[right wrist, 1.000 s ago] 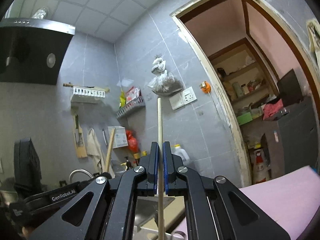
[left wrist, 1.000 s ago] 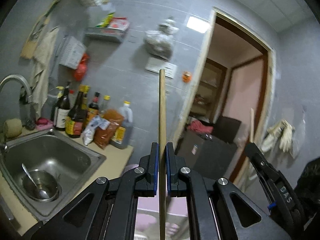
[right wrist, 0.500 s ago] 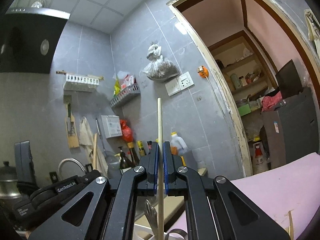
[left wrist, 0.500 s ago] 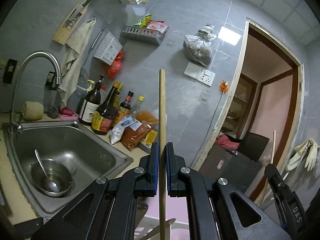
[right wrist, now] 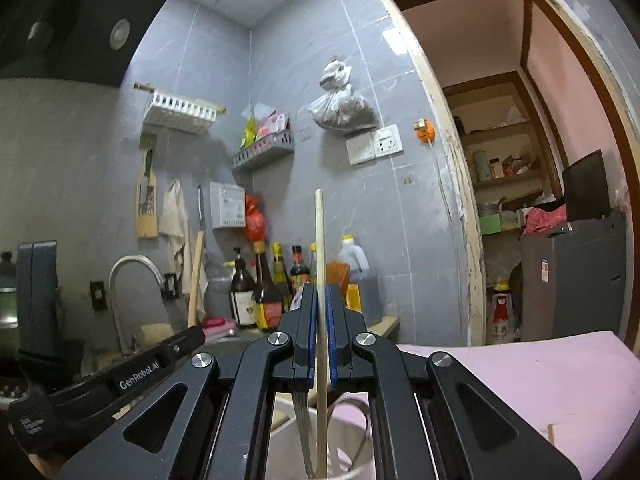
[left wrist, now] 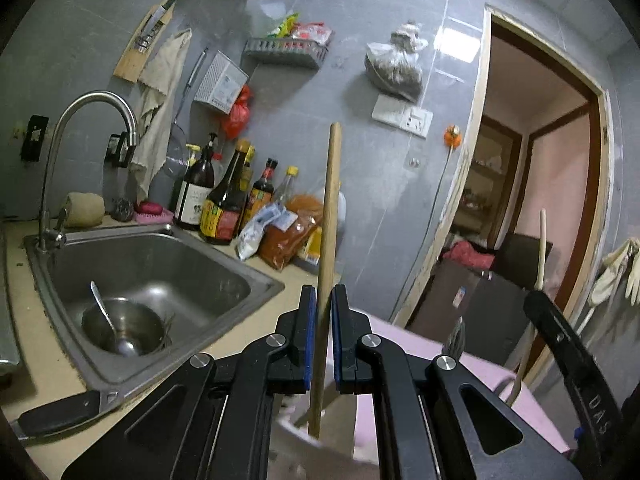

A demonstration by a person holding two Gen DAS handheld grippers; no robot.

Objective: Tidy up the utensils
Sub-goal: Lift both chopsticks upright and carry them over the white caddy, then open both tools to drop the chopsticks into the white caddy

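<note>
left gripper [left wrist: 320,312] clamped on an upright wooden stick [left wrist: 329,216], its lower end below the jaws. right gripper [right wrist: 319,312] clamped on a thinner chopstick [right wrist: 319,248], its lower end inside a white holder [right wrist: 348,432].

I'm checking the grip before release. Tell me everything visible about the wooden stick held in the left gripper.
The wooden stick is a plain, pale brown round rod, near upright with its blunt top leaning slightly right. The left gripper is shut on its lower half, blue-lined fingers pressing both sides. Its lower end passes below the fingers towards a blurred pale container; contact there cannot be told.
</note>
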